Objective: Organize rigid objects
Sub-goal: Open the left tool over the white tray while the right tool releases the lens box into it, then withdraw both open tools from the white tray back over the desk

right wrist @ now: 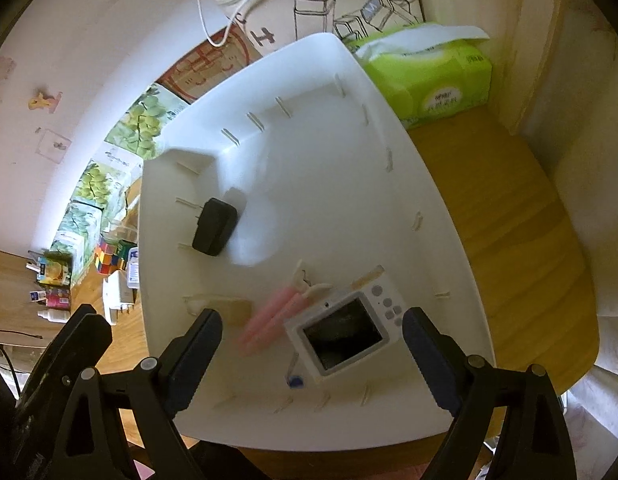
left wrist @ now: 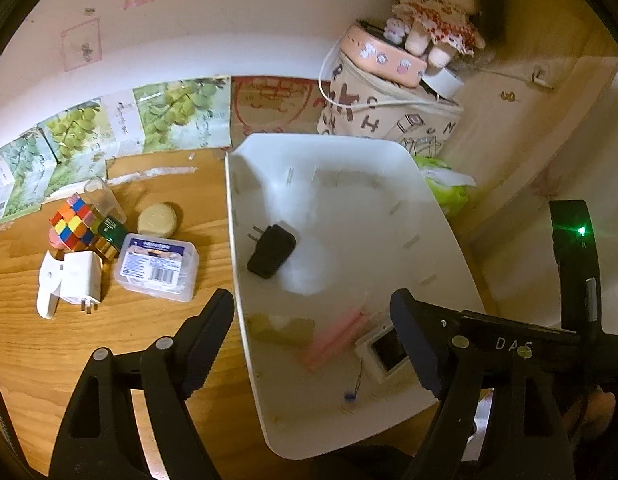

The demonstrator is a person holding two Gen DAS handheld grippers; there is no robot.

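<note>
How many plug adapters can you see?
2: a black adapter inside the white bin, and a white adapter on the table left of it. Clutter may hide others.

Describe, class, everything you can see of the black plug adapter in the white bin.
The black plug adapter is a small matte block, plastic by its look, with rounded corners and two thin metal prongs at one end. It lies flat on the floor of the white bin, near one side wall, apart from the other items. Neither gripper touches it.
</note>
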